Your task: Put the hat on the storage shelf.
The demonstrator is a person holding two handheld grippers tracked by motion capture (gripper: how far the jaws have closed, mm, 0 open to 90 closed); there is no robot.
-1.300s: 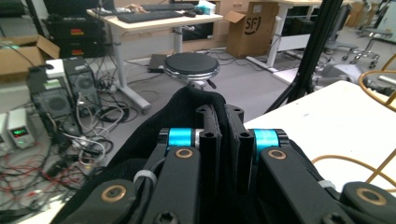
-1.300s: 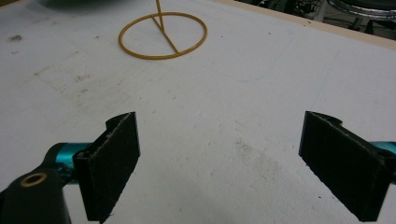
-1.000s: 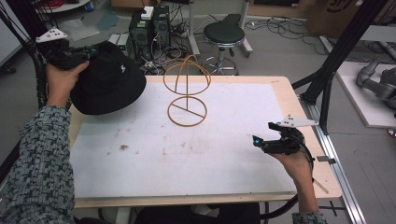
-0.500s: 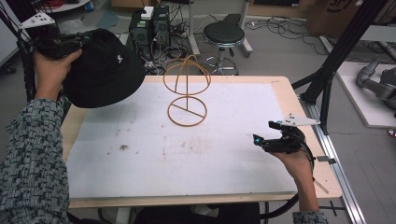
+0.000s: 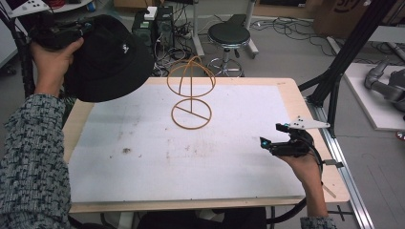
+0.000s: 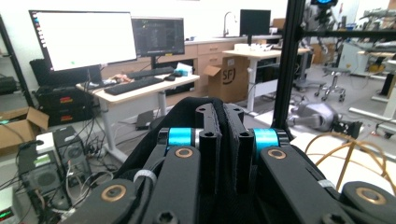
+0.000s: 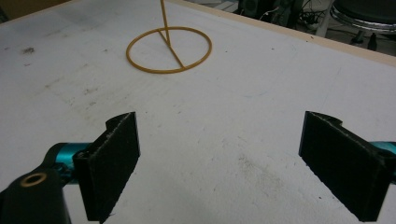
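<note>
Left gripper (image 6: 225, 140) clamps black hat (image 5: 107, 59) above table's (image 5: 286, 90) far-left corner; right gripper (image 7: 219, 163) wide.

A white-topped table (image 5: 143, 167) bears a wire hat stand (image 5: 191, 114).

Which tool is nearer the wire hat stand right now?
Left. The left tool, shut on the black bucket hat, is raised up-left of the wire hat stand. The right tool rests open, farther off near the table's right edge.
</note>
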